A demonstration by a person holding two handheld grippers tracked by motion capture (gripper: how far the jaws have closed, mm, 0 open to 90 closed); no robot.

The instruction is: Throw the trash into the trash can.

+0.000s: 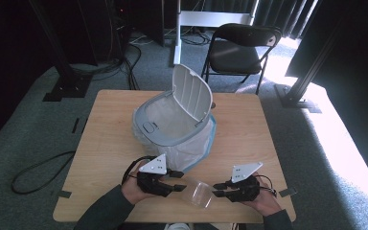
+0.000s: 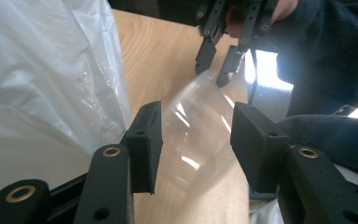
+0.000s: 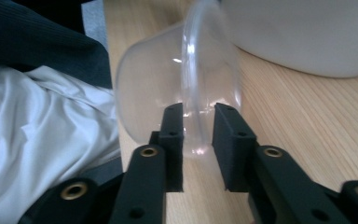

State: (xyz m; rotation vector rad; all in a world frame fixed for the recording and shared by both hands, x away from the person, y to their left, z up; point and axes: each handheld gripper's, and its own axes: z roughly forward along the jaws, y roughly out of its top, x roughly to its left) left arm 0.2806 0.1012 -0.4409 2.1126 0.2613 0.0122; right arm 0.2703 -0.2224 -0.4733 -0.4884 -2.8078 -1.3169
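A clear plastic cup (image 1: 199,192) lies on its side just above the front of the wooden table (image 1: 249,129), between my two grippers. My left gripper (image 1: 181,188) has its pads on both sides of the cup's body (image 2: 196,135), near the base. From the other side my right gripper (image 1: 218,189) straddles the cup's rim (image 3: 193,70); its pads stand slightly apart from the thin rim. In the left gripper view the right gripper (image 2: 216,70) sits at the far end of the cup.
A grey-and-white bin (image 1: 172,120) with its lid raised and a white plastic liner (image 1: 196,153) stands mid-table, close behind the left gripper. The liner (image 2: 42,84) hangs right beside the left jaws. A black folding chair (image 1: 239,48) is beyond the table.
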